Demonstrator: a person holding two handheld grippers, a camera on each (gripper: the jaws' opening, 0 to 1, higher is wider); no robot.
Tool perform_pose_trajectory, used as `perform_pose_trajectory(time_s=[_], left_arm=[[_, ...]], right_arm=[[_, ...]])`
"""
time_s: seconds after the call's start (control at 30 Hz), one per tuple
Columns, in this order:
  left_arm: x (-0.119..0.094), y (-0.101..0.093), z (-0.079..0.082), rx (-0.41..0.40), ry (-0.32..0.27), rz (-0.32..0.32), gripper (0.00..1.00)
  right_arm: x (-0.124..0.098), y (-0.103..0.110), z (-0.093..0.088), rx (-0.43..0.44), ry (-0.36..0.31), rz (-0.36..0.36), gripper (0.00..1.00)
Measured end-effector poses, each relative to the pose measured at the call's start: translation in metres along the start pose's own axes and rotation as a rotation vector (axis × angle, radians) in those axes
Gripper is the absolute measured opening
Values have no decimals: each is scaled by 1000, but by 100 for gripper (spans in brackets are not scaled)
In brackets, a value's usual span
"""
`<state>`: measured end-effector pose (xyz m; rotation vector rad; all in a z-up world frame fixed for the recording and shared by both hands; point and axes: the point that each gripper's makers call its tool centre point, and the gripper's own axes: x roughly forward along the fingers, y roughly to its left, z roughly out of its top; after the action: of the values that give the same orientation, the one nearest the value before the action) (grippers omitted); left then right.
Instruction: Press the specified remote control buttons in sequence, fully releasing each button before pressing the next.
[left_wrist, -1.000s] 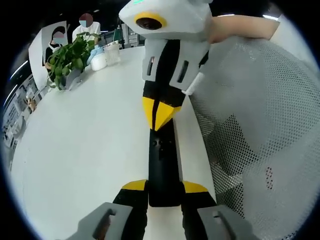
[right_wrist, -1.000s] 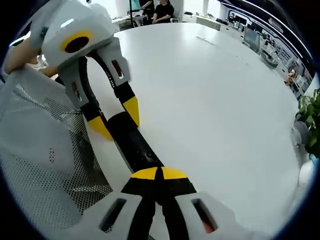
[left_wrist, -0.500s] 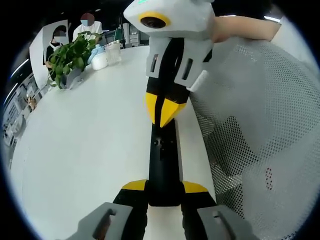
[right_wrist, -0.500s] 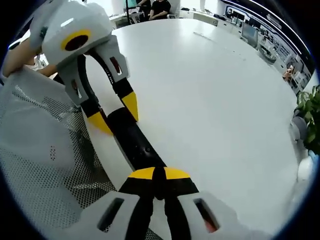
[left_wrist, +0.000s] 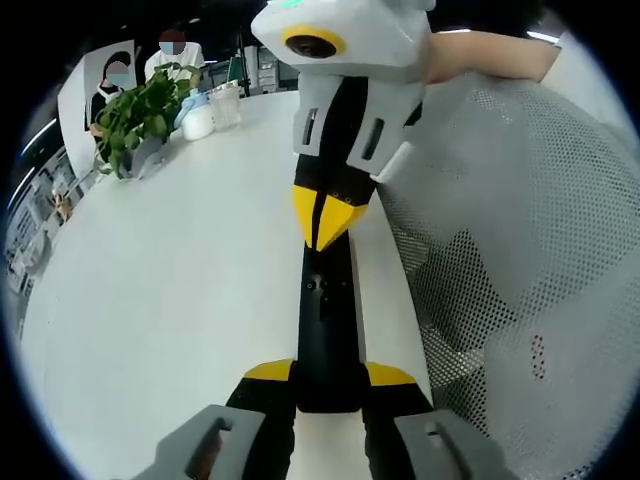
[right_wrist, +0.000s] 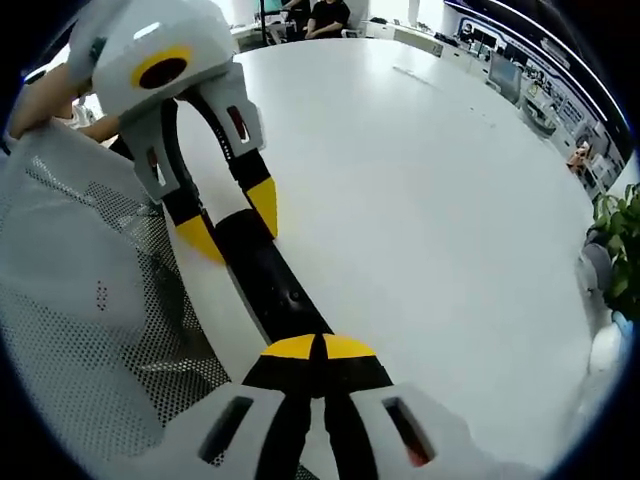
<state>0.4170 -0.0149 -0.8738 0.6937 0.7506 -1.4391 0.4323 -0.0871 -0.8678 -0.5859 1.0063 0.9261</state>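
Observation:
A long black remote (left_wrist: 325, 310) lies along the edge of the white table (left_wrist: 170, 280). My left gripper (left_wrist: 328, 372) is shut on its near end, one yellow fingertip on each side. The right gripper (left_wrist: 322, 222) comes in from above, shut, with its joined yellow tips down on the remote's upper part, just beyond a small button. In the right gripper view, my right gripper (right_wrist: 318, 348) is shut with its tips over the remote (right_wrist: 275, 290), and the left gripper (right_wrist: 232, 225) clamps the far end. Whether the tips touch a button is hidden.
A white mesh chair back (left_wrist: 520, 250) stands close beside the remote, also in the right gripper view (right_wrist: 80, 300). A potted plant (left_wrist: 135, 115) and white containers (left_wrist: 210, 110) sit at the table's far end, with people seated behind. A person's arm (left_wrist: 480, 55) reaches over the chair.
The right gripper has drawn slightly back from the left gripper along the remote, still shut. The left gripper keeps its hold and the remote has not moved.

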Motion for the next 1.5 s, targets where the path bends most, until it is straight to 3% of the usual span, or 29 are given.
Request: perform_pose_trajectory(time_s=[0.07,0.5,0.83,1.5], left_arm=[[0,0,0,-4,3,-1,24],[0,0,0,-17,9,-3,24],[1,1,-1,-15,16,3,24],[1,0,0,-12,20,5,24]], right_arm=[[0,1,0,-34,8,-9,0],[-1,-1,0,26,2,17,0],[-4,5,-8,-56,55,5,0],[-4,6,-7,-153,71,-24,0]])
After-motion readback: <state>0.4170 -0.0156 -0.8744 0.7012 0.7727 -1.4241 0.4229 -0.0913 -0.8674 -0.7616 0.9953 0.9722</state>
